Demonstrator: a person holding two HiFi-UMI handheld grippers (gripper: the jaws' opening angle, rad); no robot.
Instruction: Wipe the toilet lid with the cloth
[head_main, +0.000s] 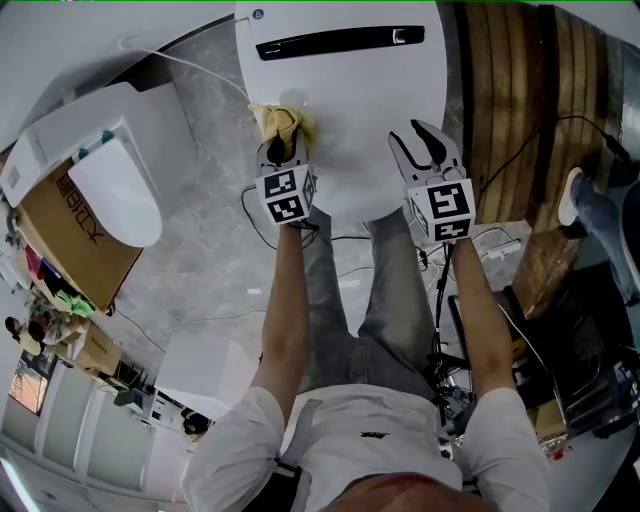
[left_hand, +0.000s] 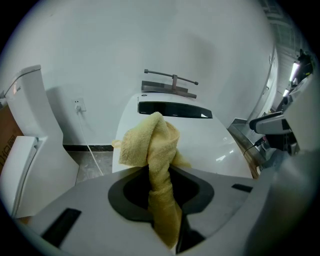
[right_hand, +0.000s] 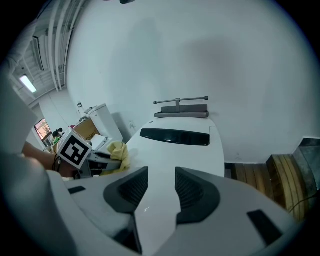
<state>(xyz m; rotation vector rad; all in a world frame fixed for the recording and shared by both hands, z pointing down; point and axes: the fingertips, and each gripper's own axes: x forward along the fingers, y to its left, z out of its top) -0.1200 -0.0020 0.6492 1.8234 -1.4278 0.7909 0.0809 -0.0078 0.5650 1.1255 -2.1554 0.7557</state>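
The white toilet lid lies closed in front of me, a dark strip across its far end. My left gripper is shut on a yellow cloth, which bunches up over the lid's left edge. In the left gripper view the cloth hangs pinched between the jaws above the lid. My right gripper hovers open over the lid's right side with nothing in it. In the right gripper view, the lid shows through the gap, and the cloth lies to the left.
A second white toilet and a cardboard box stand to the left on the grey marble floor. Wooden planks lie to the right. Cables trail near my legs. A white wall rises behind the lid.
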